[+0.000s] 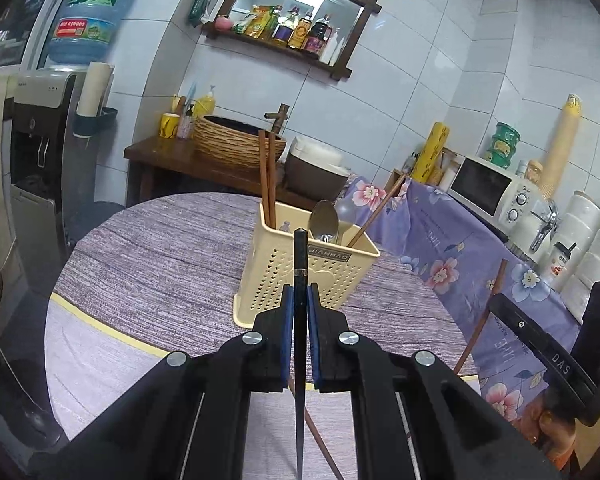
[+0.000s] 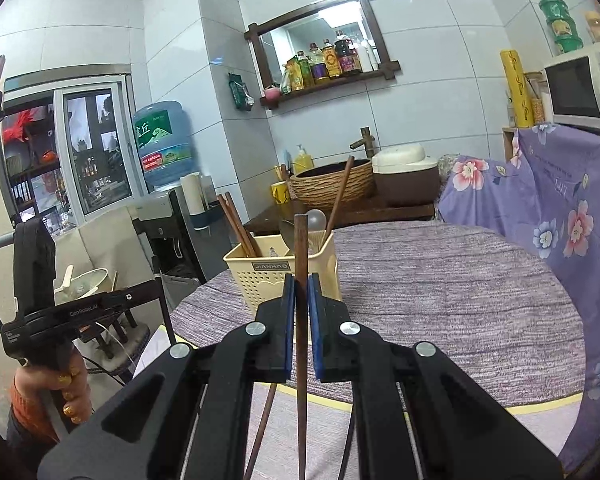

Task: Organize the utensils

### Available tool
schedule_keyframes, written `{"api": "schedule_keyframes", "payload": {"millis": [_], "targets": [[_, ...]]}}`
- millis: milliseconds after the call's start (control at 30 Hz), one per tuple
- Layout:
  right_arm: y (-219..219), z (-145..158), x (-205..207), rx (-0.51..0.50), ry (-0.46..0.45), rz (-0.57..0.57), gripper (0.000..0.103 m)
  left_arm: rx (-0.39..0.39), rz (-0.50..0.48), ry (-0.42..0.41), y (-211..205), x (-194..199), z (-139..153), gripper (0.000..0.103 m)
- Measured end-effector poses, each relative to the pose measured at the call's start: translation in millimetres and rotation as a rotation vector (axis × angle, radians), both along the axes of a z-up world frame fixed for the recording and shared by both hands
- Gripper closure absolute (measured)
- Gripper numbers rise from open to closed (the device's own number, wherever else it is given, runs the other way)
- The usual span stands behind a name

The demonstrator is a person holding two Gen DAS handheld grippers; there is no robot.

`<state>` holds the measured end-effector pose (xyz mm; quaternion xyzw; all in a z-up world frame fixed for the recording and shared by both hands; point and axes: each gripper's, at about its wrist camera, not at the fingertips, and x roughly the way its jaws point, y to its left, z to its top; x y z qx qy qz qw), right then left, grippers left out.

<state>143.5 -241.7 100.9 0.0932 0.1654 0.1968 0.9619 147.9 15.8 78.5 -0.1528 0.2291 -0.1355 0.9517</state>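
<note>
Left wrist view: left gripper (image 1: 300,292) pinches a black tapered chopstick (image 1: 300,264) between blue pads, its thick end pointing at the cream perforated plastic utensil holder (image 1: 296,276) on the round grey-clothed table (image 1: 160,248) just beyond.

Right wrist view: right gripper (image 2: 301,282) clamps a brown wooden chopstick (image 2: 301,248); holder directly ahead.

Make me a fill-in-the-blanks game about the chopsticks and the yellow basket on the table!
1. The left gripper is shut on a ____ chopstick.
2. The right gripper is shut on a ____ chopstick.
3. A metal ____ stands in the cream utensil holder among brown chopsticks.
4. The holder stands on a round ____ with a purple cloth.

Missing words: black; brown; spoon; table
</note>
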Motion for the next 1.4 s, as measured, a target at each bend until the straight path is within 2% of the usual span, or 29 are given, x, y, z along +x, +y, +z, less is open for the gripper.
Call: {"api": "schedule_keyframes", "payload": {"millis": [167,367,467,533,567,633,767,867,933,1100,1133,1167,1200,1233,1267,1333,1367,1400], "targets": [[3,19,3,-0.002,-0.031,0.019,0.095,0.011,-0.004,-0.044,1,-1,19,0.095],[13,64,22,-0.011,-0.085,0.055,0.095,0.037,-0.005,-0.126,1,6,61,0.095],[19,94,41,-0.008,-0.13,0.043,0.095,0.03,0.002,-0.165,3,19,89,0.095],[24,120,56,0.007,-0.167,0.031,0.095,0.024,0.015,-0.197,7,26,109,0.101],[28,130,63,0.003,-0.189,0.02,0.095,0.025,0.027,-0.218,8,30,120,0.101],[37,150,81,-0.007,-0.223,-0.003,0.095,0.047,0.047,-0.25,7,38,139,0.101],[58,162,117,-0.021,-0.217,-0.015,0.095,0.022,0.061,-0.252,11,63,157,0.101],[64,149,128,0.0,-0.174,0.001,0.095,0.021,0.082,-0.229,17,66,137,0.101],[65,135,126,-0.011,-0.166,0.003,0.095,0.052,0.089,-0.174,21,70,112,0.101],[56,116,114,0.012,-0.14,0.028,0.095,0.069,0.145,0.047,61,92,36,0.098],[54,115,110,0.016,-0.141,0.032,0.095,0.081,0.154,0.087,72,96,23,0.095],[51,113,105,0.017,-0.143,0.033,0.095,0.108,0.188,0.114,87,98,8,0.083],[49,112,101,0.02,-0.145,0.037,0.095,0.147,0.251,0.14,101,101,-7,0.063],[48,110,96,0.022,-0.147,0.042,0.095,0.181,0.319,0.186,116,104,-20,0.059],[48,108,92,0.021,-0.15,0.047,0.095,0.209,0.392,0.271,135,108,-38,0.061],[47,105,84,0.016,-0.16,0.055,0.095,0.148,0.469,0.357,167,102,-69,0.061],[48,104,81,0.02,-0.16,0.063,0.095,0.124,0.475,0.391,173,101,-83,0.061],[49,102,80,0.021,-0.157,0.069,0.095,0.109,0.437,0.433,172,101,-97,0.061]]}}
